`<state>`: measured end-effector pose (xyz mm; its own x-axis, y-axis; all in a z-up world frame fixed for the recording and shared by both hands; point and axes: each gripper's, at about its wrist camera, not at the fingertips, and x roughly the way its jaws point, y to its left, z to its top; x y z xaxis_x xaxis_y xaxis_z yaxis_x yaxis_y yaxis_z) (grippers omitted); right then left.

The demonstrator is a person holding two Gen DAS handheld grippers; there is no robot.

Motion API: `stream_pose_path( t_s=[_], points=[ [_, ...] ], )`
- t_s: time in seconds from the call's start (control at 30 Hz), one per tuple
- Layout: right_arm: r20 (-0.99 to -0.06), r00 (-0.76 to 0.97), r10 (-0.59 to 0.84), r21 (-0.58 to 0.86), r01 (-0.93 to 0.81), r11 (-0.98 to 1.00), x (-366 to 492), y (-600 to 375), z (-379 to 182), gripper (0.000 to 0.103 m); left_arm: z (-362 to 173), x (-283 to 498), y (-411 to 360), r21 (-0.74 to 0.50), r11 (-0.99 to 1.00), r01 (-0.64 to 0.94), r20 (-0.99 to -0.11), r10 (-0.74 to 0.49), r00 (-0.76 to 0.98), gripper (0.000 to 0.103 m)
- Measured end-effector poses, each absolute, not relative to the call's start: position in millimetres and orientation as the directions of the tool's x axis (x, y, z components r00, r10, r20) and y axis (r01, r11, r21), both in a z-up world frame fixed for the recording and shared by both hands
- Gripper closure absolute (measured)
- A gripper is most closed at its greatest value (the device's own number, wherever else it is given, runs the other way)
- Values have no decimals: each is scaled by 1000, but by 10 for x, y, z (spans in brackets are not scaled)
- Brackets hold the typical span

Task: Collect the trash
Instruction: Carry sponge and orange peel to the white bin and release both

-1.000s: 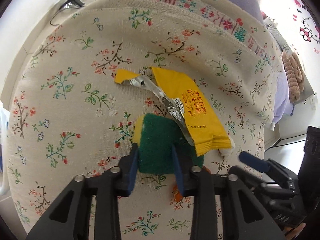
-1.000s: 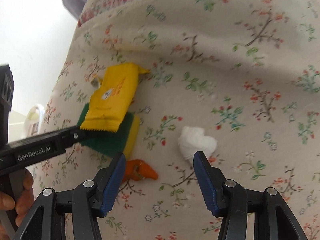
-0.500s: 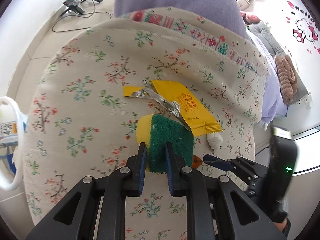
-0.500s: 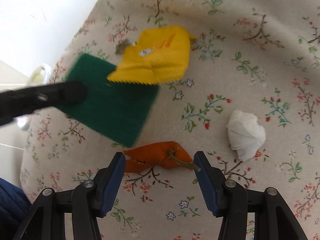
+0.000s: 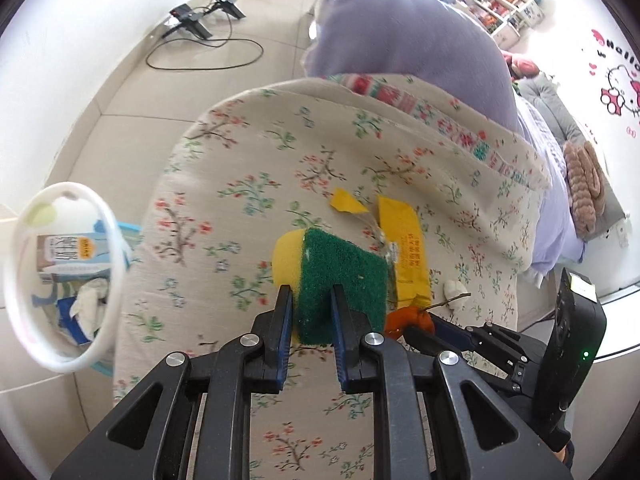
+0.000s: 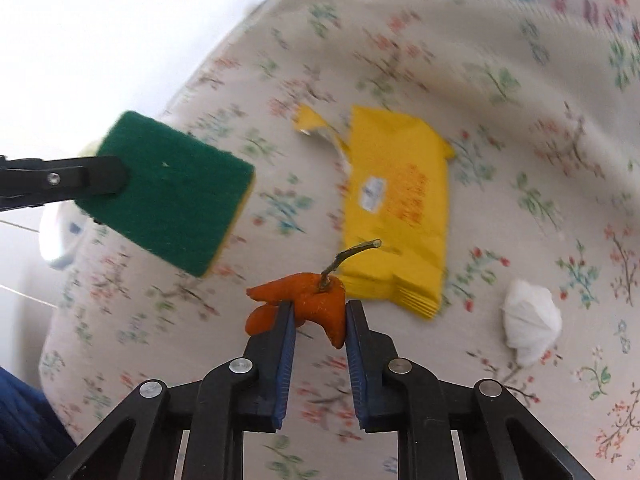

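A green and yellow sponge (image 5: 340, 264) hangs above the floral cloth (image 5: 240, 200), and my left gripper (image 5: 312, 294) is shut on its near edge. From the right wrist view the sponge (image 6: 172, 196) floats at the left. My right gripper (image 6: 320, 308) has its jaws closing, pads pressed on a piece of orange peel (image 6: 312, 296) with a stem. The peel (image 5: 408, 318) also shows in the left wrist view. A torn yellow wrapper (image 6: 400, 208) lies on the cloth just beyond the peel. A crumpled white tissue (image 6: 528, 320) lies to its right.
A white round bin (image 5: 24, 280) stands at the cloth's left edge and holds a carton and paper. A purple cushion (image 5: 400, 32) rises behind the cloth. Cables and small stands (image 5: 200, 20) lie on the tiled floor beyond.
My left gripper has closed on the sponge and lifted it off the wrapper's edge. My right gripper slid left from the tissue to the orange peel and closed on it.
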<state>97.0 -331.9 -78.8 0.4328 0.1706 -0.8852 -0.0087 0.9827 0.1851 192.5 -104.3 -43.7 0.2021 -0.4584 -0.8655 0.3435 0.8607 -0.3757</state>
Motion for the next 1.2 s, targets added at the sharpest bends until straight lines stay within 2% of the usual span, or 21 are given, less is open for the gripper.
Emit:
stream_pose_path(
  t_s=[0.5, 0.73, 0.87, 0.97, 1.2],
  points=[
    [-854, 477, 207, 187, -89, 978, 1097, -2806, -679, 82, -380, 2054, -252, -329, 912, 245, -874, -392, 286, 84],
    [-841, 486, 236, 218, -94, 971, 1189, -2667, -673, 82, -175, 2300, 503, -356, 929, 98, -852, -365, 376, 84],
    [-834, 493, 248, 234, -92, 968, 1256, -2611, -656, 82, -100, 2414, 940, -304, 953, -2, -861, -273, 430, 84],
    [-822, 499, 275, 261, -100, 960, 1338, -2513, -620, 82, -190, 2469, 1096, -282, 958, -49, -880, -239, 410, 84],
    [-801, 498, 333, 293, -160, 943, 1519, -2050, -593, 82, -471, 2509, 1150, -230, 972, -47, -916, -200, 347, 84]
  ],
)
